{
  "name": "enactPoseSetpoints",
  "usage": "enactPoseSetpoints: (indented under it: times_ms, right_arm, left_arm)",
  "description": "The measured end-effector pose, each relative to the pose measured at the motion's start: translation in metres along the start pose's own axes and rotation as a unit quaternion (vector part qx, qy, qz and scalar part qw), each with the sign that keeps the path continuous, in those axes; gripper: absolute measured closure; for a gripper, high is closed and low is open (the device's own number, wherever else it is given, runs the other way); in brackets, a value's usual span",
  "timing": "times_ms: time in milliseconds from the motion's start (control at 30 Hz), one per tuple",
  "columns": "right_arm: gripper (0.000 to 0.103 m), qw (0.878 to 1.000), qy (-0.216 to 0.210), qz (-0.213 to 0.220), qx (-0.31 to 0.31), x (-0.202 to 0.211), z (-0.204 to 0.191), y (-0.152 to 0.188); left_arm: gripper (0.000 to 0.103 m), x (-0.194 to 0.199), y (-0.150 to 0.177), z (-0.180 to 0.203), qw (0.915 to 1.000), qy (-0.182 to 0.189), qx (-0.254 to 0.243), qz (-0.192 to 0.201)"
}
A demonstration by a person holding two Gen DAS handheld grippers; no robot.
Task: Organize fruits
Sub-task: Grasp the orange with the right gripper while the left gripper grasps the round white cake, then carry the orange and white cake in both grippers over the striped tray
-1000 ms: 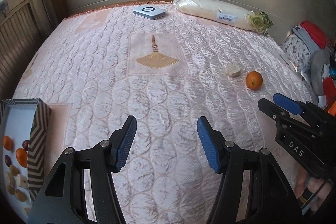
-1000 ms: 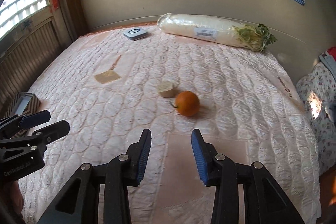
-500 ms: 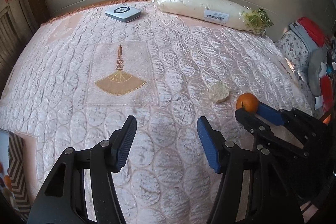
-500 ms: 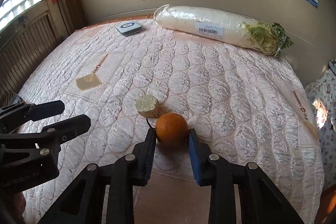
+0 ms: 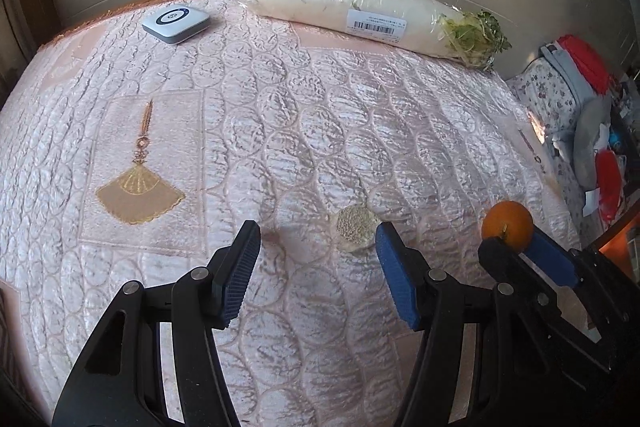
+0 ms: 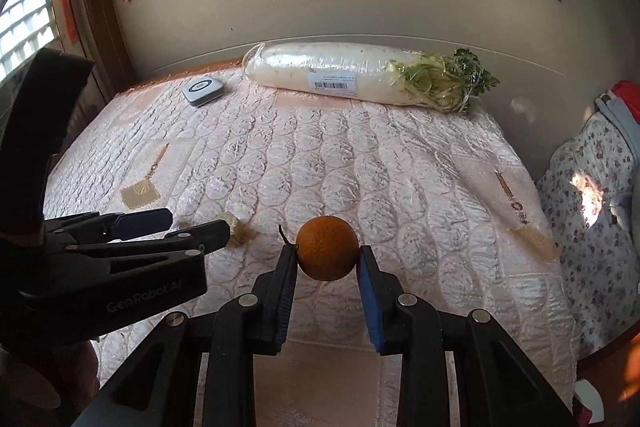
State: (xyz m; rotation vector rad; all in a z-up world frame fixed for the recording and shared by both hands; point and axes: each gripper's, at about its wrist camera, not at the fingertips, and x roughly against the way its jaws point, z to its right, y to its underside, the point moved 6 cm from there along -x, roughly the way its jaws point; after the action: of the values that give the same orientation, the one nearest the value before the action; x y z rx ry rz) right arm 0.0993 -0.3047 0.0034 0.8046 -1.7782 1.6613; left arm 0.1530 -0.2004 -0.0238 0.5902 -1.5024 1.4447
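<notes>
My right gripper (image 6: 327, 254) is shut on an orange (image 6: 327, 247) and holds it above the pink quilted table cover. In the left wrist view the orange (image 5: 507, 223) sits at the tip of the right gripper (image 5: 516, 247). My left gripper (image 5: 318, 239) is open and empty, low over the cover. A pale round fruit piece (image 5: 355, 227) lies just ahead of its right finger. In the right wrist view the left gripper (image 6: 184, 223) reaches in from the left, with that pale piece (image 6: 239, 233) at its tip.
A large wrapped white radish (image 5: 360, 13) lies along the back wall. A small white device (image 5: 175, 22) sits at the back left. A floral cushion with clothes (image 5: 568, 87) stands beyond the right edge. A fan pattern (image 5: 138, 195) is woven into the cover.
My right gripper closed on the orange and lifted it off the cover. My left gripper moved forward and right toward the pale piece, and the tray has left its view.
</notes>
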Motion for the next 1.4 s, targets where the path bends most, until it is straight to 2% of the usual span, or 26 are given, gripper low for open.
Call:
enactPoseSetpoints:
  times_ms: [567,600,633,700,867,1033,1400]
  right_arm:
    - [0.074,1.0,-0.007,0.001,-0.003,0.002,0.002,0.001]
    - [0.074,1.0,-0.005,0.001,-0.001,0.002,0.002,0.001]
    - [0.074,1.0,-0.003,0.001,0.0,0.002,0.003,0.001]
    - [0.074,1.0,-0.005,0.003,-0.005,0.003,0.004,0.001]
    - [0.074,1.0,-0.01,0.007,-0.005,0.006,0.002,0.0]
    - [0.074,1.0,-0.017,0.006,0.001,0.009,-0.008,0.004]
    - [0.074,0.998,-0.054,0.014,0.026,0.037,-0.067,0.031]
  left_arm:
    - [0.043,-0.01,-0.007,0.013,0.9999,0.011,-0.005,-0.007]
    - [0.047,-0.012,-0.006,0.013,0.9999,0.014,-0.006,-0.009]
    - [0.069,-0.014,-0.006,0.013,0.9998,0.016,-0.008,-0.012]
    - [0.076,-0.015,-0.006,0.012,0.9998,0.011,-0.013,-0.011]
    - [0.077,-0.01,-0.002,0.005,0.9997,0.018,-0.01,-0.014]
    - [0.077,0.014,0.01,-0.01,1.0,0.002,-0.005,0.004]
    - [0.077,0.069,0.075,-0.063,0.9985,-0.046,0.01,0.026]
